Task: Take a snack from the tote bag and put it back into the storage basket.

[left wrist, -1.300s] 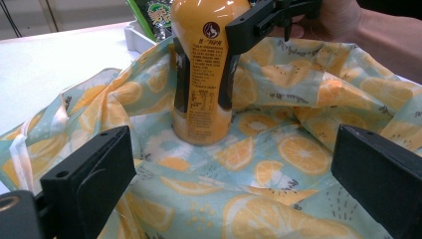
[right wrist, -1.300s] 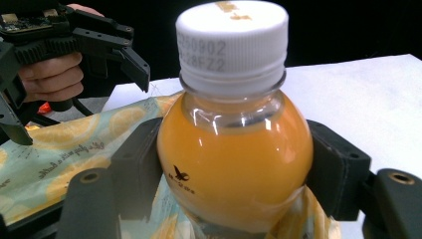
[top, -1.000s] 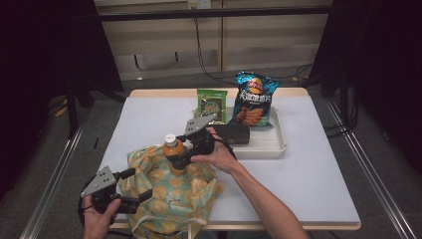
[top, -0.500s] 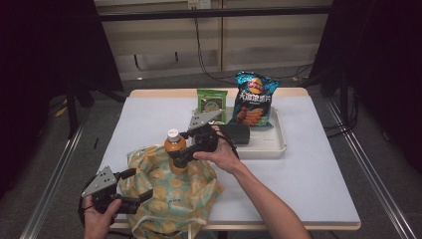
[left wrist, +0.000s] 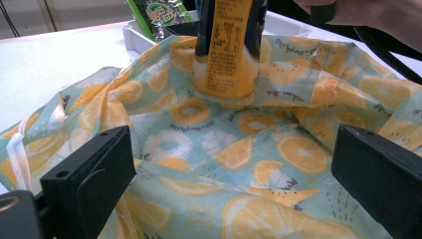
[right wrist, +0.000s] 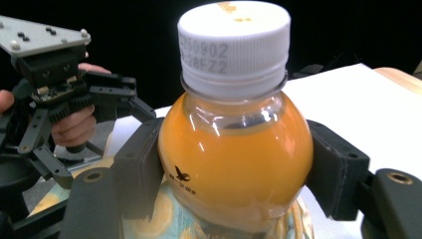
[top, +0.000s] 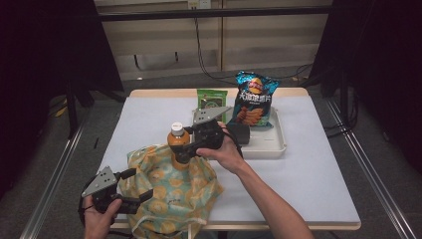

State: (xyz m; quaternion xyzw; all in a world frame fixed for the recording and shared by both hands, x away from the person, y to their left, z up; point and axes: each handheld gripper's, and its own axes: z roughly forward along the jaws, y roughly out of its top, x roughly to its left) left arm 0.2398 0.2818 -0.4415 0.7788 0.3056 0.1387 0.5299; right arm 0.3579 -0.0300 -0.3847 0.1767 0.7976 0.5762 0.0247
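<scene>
A: Item one, left gripper (top: 130, 188)?
B: Near left, jaws released, at the bag (top: 174, 191) rim.
A: Item two, bottle (top: 178, 145)?
B: Upright over the bag's far side, grasped by your right gripper (top: 185, 148). Bag mouth lies straight below.

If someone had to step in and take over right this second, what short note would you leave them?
Right gripper: shut on the juice bottle, holding it upright with its base in the opening of the fruit-print bag.
Left gripper: open at the bag's near edge, with cloth lying between its jaws, which do not pinch it.
On the tray: a blue chip bag, a green packet and a small black item behind the right hand.
Done: bottle picked up and brought to the bag.
Left: the bottle is not let go yet, so whether it goes in or comes out is your call; the snacks wait on the tray.
</scene>
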